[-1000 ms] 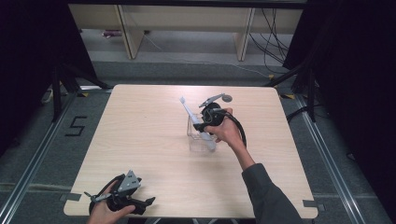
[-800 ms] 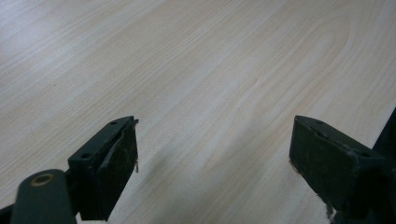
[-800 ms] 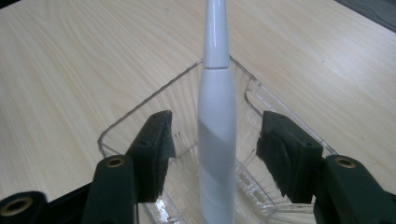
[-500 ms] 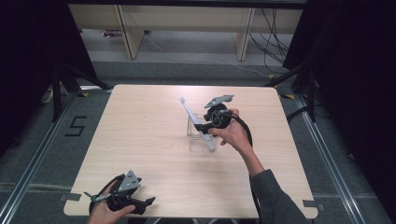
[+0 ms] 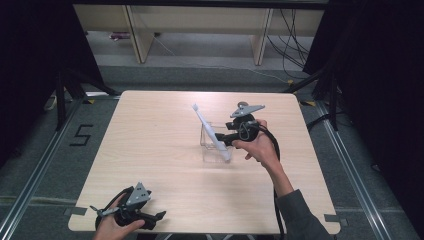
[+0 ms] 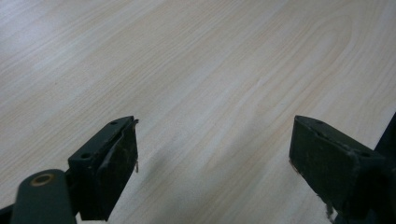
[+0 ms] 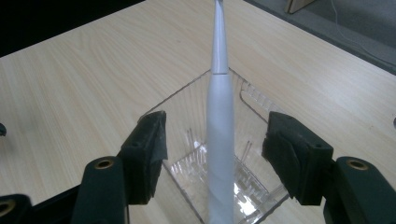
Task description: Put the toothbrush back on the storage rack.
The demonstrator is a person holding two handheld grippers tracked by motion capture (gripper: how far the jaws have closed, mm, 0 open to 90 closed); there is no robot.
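Both grippers unclenched: right gripper jaws just widened, astride toothbrush leaning lengthwise away in box; left gripper far off.

Light wood-grain table, square top, standing on a grey floor. A clear plastic box sits directly on the table, a bit right of centre. A white electric toothbrush stands in the box, leaning with its head up and away over the far rim.
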